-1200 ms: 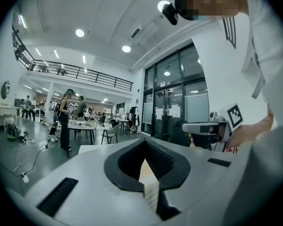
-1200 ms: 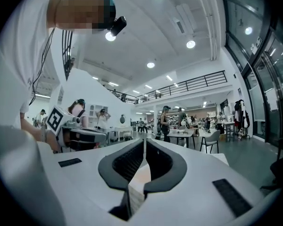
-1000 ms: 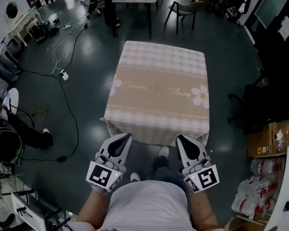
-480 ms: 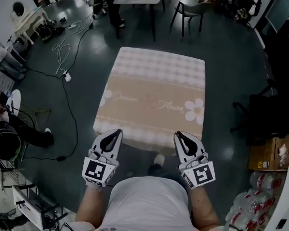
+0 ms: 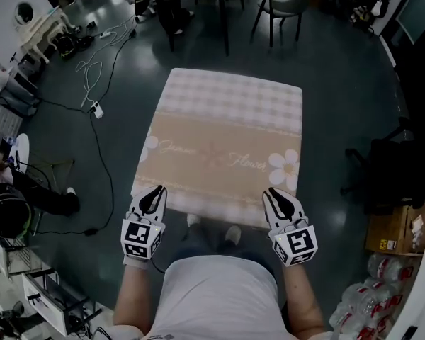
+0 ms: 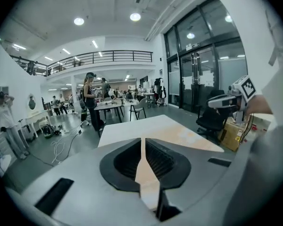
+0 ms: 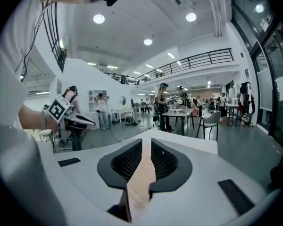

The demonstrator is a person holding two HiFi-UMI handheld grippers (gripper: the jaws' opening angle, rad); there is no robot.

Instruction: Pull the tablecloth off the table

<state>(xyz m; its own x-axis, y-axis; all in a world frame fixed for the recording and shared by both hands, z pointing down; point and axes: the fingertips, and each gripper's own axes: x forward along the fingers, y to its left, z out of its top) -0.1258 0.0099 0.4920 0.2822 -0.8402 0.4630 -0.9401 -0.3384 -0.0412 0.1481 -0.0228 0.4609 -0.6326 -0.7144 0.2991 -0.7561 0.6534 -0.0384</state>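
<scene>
Evidently nothing is pulled yet: the tablecloth [image 5: 227, 133] lies flat and fully spread, its near edge just under the fingertips [image 5: 159, 191]. Both the left gripper [image 5: 153, 190] and right gripper [image 5: 272, 192] are clenched shut, empty; gripping that edge and dragging remain.

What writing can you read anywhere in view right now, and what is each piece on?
"Flower": cursive script on the beige band of the pink-checked fabric tablecloth, beside its white daisy print.
Script word left of it: too blurred to read.
Yellow label on the brown cardboard box: too small to read.
</scene>
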